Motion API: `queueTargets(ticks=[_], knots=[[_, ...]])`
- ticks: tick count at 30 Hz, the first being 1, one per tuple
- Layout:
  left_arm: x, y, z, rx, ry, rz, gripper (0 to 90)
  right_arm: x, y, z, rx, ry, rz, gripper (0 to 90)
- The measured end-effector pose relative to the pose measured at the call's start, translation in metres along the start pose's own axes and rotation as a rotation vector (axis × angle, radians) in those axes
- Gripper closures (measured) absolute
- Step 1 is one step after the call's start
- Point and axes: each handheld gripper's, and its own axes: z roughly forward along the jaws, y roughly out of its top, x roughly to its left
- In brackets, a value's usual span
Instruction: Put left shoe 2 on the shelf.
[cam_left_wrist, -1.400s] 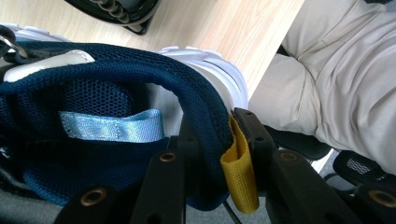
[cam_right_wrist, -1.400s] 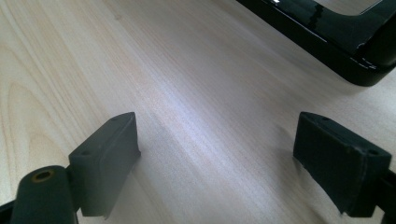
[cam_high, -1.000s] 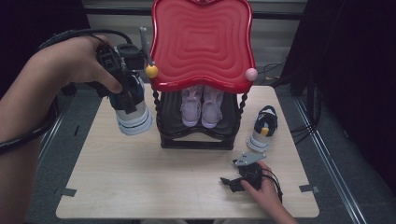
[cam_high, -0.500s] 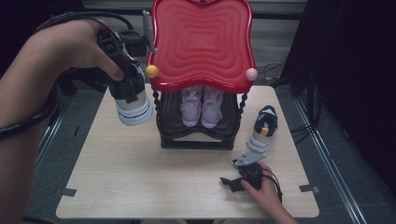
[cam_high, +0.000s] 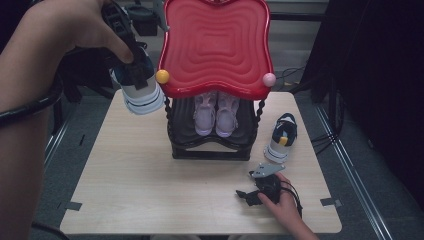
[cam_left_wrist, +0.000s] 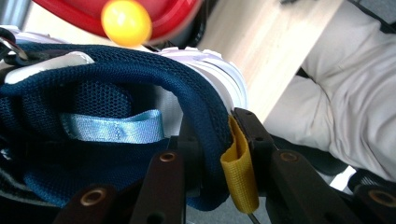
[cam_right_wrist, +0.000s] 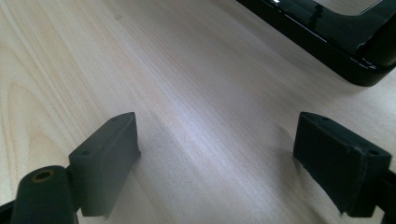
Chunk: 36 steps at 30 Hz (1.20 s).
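A navy and white sneaker hangs in the air at the rack's left side, level with the yellow ball on the red top shelf. My left gripper is shut on its heel collar. In the left gripper view, the jaws of the left gripper pinch the navy collar beside the yellow pull tab. Its matching sneaker stands on the table right of the rack. My right gripper rests on the table front right, and in its own view the right gripper stands open over bare wood.
A black rack stands mid-table with a pair of pale pink shoes on its lower shelf. A pink ball marks the red shelf's right corner. The wooden table has room in front. The rack's base lies ahead of the right gripper.
My left gripper has lifted the sneaker up off the table's left side to the level of the red shelf's corner. The right gripper has stayed put.
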Motion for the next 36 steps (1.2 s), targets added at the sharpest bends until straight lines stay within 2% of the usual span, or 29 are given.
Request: queueTargets(ticks=[4,5,9,14,18,23,26,28,34,35,36], knots=[[-0.001,0.008,-0.005,0.016,0.018,0.007,73.9,0.0,0.0,0.0,0.0,0.0,-0.001,13.4],[-0.002,0.009,-0.005,0.015,0.021,-0.001,73.6,0.0,0.0,0.0,0.0,0.0,0.0,13.4],[-0.003,0.01,-0.011,0.03,0.031,0.011,73.9,0.0,0.0,0.0,0.001,0.0,0.002,13.4],[-0.008,0.009,-0.023,0.0,0.037,0.032,74.0,0.0,0.0,0.0,0.001,0.001,0.002,13.4],[-0.011,0.016,-0.031,-0.02,0.072,0.036,74.0,0.0,0.0,0.0,0.001,0.0,0.002,13.4],[-0.015,0.031,-0.034,-0.04,0.095,0.07,73.9,0.0,0.0,0.0,0.001,0.0,0.002,13.4],[-0.019,0.042,-0.035,-0.053,0.131,0.106,73.9,0.0,0.0,0.0,0.001,0.0,0.002,13.3],[-0.021,0.048,-0.036,-0.072,0.146,0.11,74.0,0.0,0.0,0.0,0.001,0.0,0.002,13.4],[-0.025,0.061,-0.034,-0.074,0.2,0.152,73.9,0.0,0.0,0.0,0.001,0.0,0.002,13.4],[-0.026,0.063,-0.034,-0.065,0.211,0.17,74.0,0.0,0.0,0.0,0.001,0.0,0.002,13.4],[-0.026,0.064,-0.034,-0.076,0.216,0.171,73.9,0.0,0.0,0.0,0.001,0.001,0.002,13.4]])
